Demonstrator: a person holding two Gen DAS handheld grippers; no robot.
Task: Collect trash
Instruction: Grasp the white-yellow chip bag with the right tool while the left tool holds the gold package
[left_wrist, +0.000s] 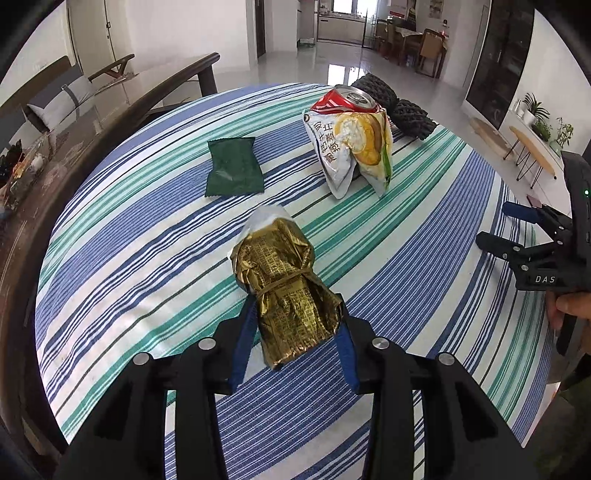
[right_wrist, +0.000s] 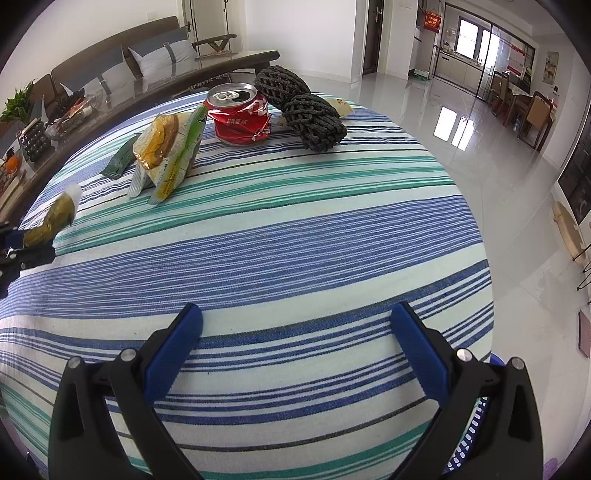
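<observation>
Gold foil wrapper sits clamped between the blue pads of the left hand-held gripper, raised over the striped tabletop. From that wrist view, a dark green sachet lies flat at eleven o'clock, and at one o'clock a crumpled snack bag leans against a dented red can, with black foam netting behind. The right hand-held gripper hovers over bare cloth, jaws spread wide, holding nothing.
</observation>
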